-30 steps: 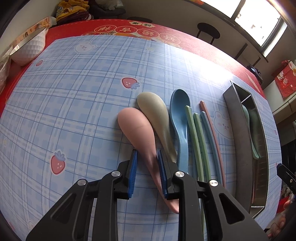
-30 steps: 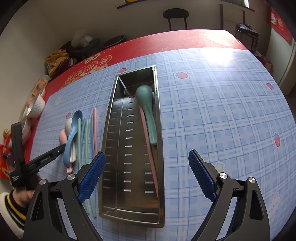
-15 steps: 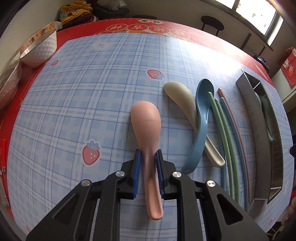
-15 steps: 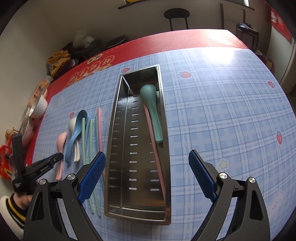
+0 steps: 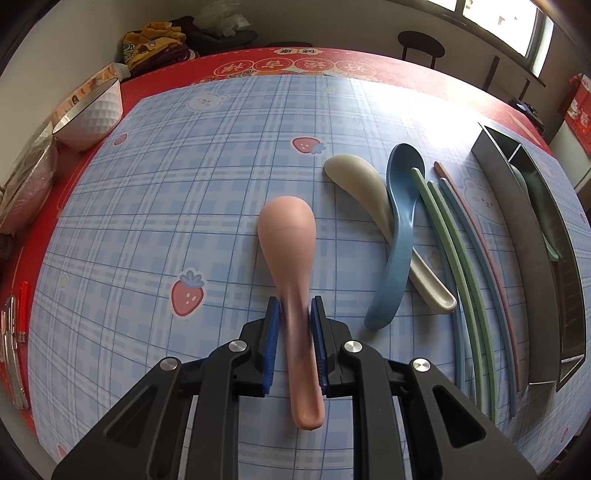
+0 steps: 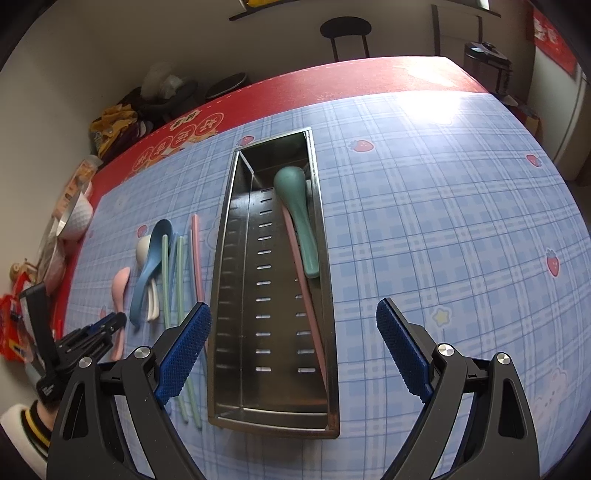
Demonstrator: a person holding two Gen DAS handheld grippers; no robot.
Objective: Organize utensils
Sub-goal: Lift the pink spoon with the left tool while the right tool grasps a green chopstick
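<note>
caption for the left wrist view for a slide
Left gripper clamps the pink spoon by its handle.

Bright daylight from window [image 5: 517, 26]; glare patch on tablecloth [image 6: 436, 107]; fisheye edges warped, dark.

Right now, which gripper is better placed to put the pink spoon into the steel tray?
Left. The left gripper already clamps the pink plastic spoon; the right gripper hangs open over the long steel tray.
</note>
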